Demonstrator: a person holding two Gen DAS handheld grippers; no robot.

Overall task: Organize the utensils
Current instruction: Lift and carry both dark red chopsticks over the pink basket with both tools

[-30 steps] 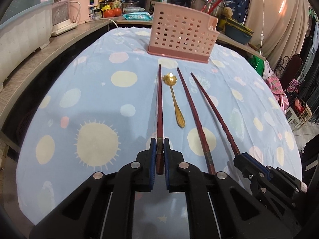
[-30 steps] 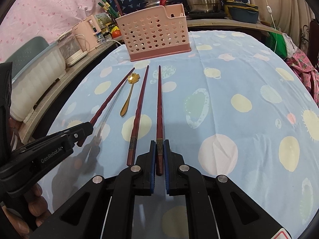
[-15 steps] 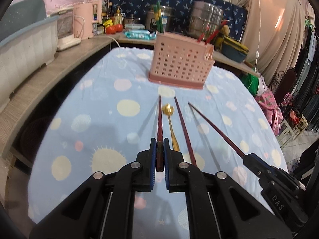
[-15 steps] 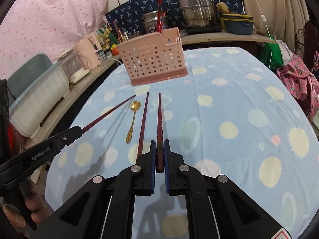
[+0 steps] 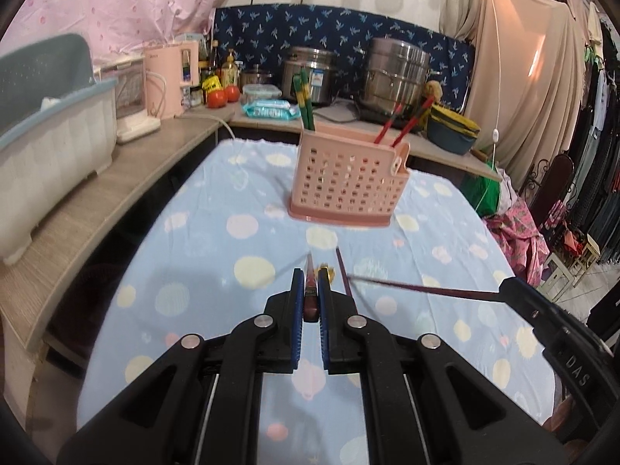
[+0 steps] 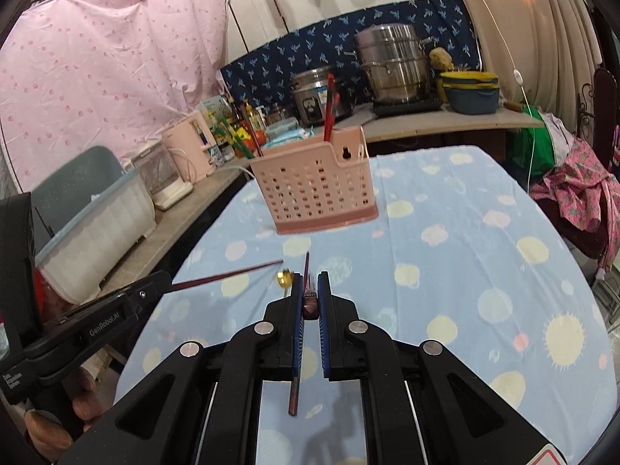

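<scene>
My left gripper (image 5: 310, 283) is shut on the thick end of a dark red chopstick (image 5: 310, 298), held above the spotted tablecloth (image 5: 217, 271) and pointing toward the pink perforated basket (image 5: 348, 186). My right gripper (image 6: 310, 288) is shut on a second dark red chopstick (image 6: 310, 304), also off the cloth. Each gripper shows in the other's view: the right gripper's body (image 5: 542, 321) and the left gripper's body (image 6: 116, 310). A third chopstick (image 6: 294, 387) and a gold spoon (image 6: 284, 278) lie on the cloth below. The basket (image 6: 314, 190) holds green chopsticks (image 5: 306, 104) and red chopsticks (image 5: 403, 120).
A wooden counter runs along the left and back with a white-and-blue tub (image 5: 46, 147), a pink kettle (image 5: 166, 77), tomatoes (image 5: 223, 97) and steel pots (image 5: 395, 69). Pink clothes (image 6: 581, 190) lie heaped past the table's right edge. A person's fingers (image 6: 50, 426) hold the left gripper.
Both grippers have risen and tipped up, lifting their chopsticks off the cloth. The basket sits lower and nearer the middle of each view. The spoon and third chopstick stayed put.
</scene>
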